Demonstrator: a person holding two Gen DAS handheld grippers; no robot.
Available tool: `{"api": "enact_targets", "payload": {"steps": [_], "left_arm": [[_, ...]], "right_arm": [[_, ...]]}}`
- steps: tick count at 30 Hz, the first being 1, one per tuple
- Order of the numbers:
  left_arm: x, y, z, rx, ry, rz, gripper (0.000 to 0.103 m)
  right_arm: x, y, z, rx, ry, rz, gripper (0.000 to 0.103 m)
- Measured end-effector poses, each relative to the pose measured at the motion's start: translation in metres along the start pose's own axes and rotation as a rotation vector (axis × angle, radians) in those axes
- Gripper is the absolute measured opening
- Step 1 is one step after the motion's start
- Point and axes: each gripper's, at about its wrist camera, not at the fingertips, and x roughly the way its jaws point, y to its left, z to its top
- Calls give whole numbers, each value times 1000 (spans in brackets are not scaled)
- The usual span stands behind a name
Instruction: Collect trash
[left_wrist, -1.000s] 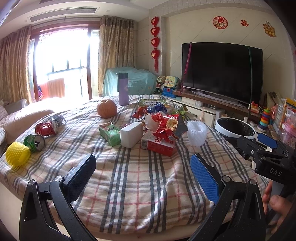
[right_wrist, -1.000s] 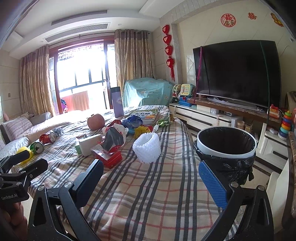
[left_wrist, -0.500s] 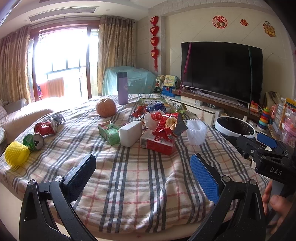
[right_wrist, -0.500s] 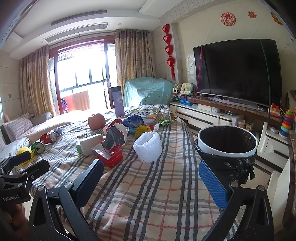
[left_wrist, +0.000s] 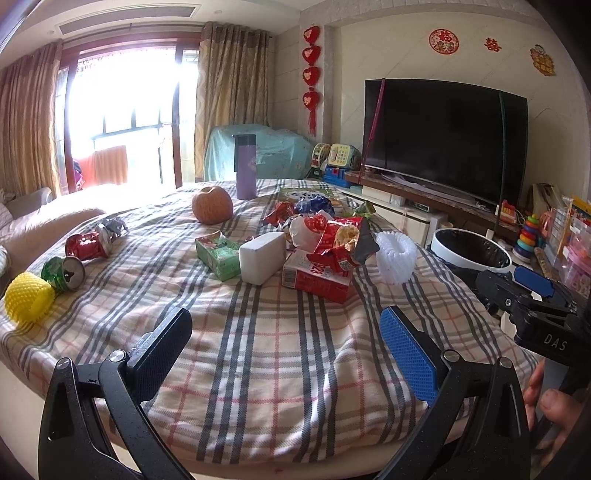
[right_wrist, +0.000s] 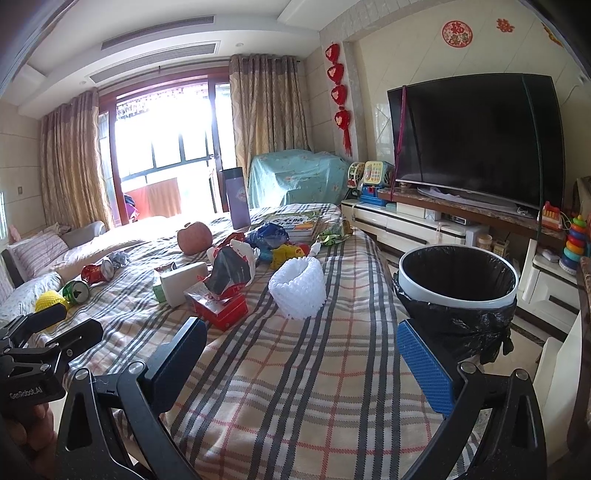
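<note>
Across the middle of both views lies a table under a plaid cloth (left_wrist: 280, 354), strewn with trash. In the left wrist view the left gripper (left_wrist: 284, 343) fills the lower part of the frame with its jaws spread wide and nothing between them, hanging over bare cloth near the table's front edge. Just above the centre sits a heap: a red carton (left_wrist: 317, 277) with a crumpled red snack bag (left_wrist: 340, 240) on top, a white block (left_wrist: 262, 256) touching a torn green box (left_wrist: 218, 253) to its left, and a white foam net (left_wrist: 395, 256) to the right. At the left edge lie a yellow foam net (left_wrist: 27, 301), a crushed green can (left_wrist: 62, 273) and a crushed red can (left_wrist: 88, 245). An apple (left_wrist: 212, 205) and a purple flask (left_wrist: 245, 166) stand farther up. In the right wrist view the right gripper (right_wrist: 299, 354) is likewise wide apart and empty at the bottom of the frame, and a bin (right_wrist: 458, 291) lined with a black bag stands just beside the table at the right. The bin looks empty inside.
</note>
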Motion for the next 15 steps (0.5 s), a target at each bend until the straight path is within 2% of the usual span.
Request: {"api": "enact_targets", "payload": {"steps": [15], "left_arm": [[45,19,4,-24,110,11,103]], "right_arm": [[32,-6,6,17,86,26,103]]}}
